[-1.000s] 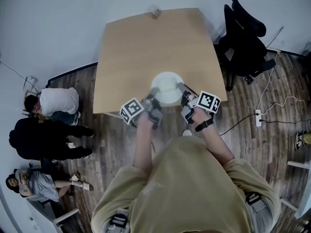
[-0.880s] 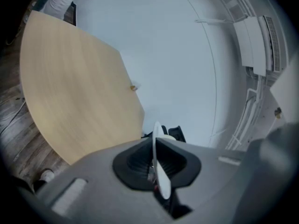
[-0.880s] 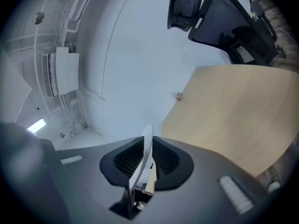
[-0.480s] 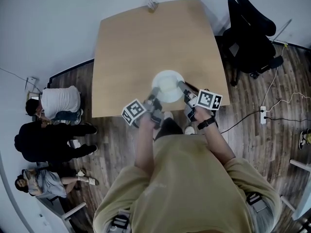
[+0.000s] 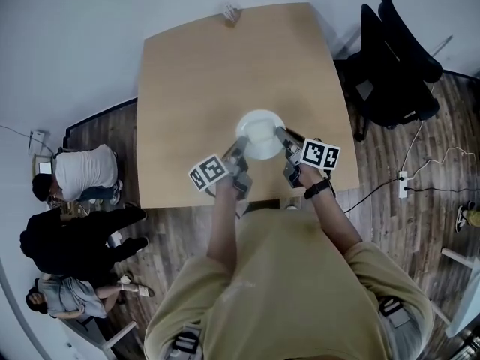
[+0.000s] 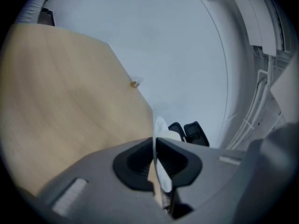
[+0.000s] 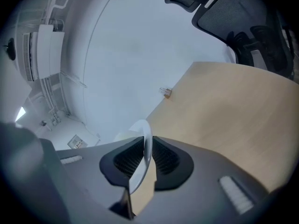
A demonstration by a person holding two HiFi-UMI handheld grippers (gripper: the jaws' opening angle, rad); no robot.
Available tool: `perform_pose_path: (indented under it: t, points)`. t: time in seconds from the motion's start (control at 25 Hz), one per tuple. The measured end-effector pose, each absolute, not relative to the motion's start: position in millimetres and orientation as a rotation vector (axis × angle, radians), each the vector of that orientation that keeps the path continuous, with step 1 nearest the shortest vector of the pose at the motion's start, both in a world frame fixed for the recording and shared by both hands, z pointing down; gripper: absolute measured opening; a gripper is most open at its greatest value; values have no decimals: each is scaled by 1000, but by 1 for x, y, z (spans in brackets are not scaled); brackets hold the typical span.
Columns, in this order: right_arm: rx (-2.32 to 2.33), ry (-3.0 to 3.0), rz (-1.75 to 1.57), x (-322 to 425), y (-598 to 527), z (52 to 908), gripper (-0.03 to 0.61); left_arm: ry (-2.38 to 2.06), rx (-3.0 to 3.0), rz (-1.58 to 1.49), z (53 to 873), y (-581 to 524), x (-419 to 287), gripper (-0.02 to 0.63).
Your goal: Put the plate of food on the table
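Head view tells us most: a second ago the plate [image 5: 260, 133] hung over the near edge of the desk [image 5: 196, 73], and now it sits well inside that edge, with bare wood on every side. We have stepped in close, so the near edge now lies just in front of our body. The plate is white and round, and whatever is on it is too pale for us to make out.

Our left gripper [image 5: 238, 150] has the plate's left rim and our right gripper [image 5: 282, 136] has the right rim, as they did a second ago. In the left gripper view the thin white rim runs edge-on between the two dark pads. These jaws have just been opening slightly, yet the pads look to us to be still on the rim. In the right gripper view the pads are pinched on the rim with almost no gap.

We judge the carrying done and the setting-down under way or nearly finished. We cannot tell whether the plate's underside already touches the wood. If it does not, a loosening left grip could let that side drop first and tip the plate.
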State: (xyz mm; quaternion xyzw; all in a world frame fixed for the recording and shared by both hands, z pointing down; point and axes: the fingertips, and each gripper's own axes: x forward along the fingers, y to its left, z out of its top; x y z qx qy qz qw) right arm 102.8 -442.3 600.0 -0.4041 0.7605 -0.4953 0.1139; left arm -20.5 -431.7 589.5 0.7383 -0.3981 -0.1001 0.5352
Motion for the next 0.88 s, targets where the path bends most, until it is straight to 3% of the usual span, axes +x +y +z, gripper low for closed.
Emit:
perform_pose_path:
  t: [0.88]
  points:
    - [-1331,2269,-1654,56,-602,693,58,-1028,1675,81,697,-593,-66,71]
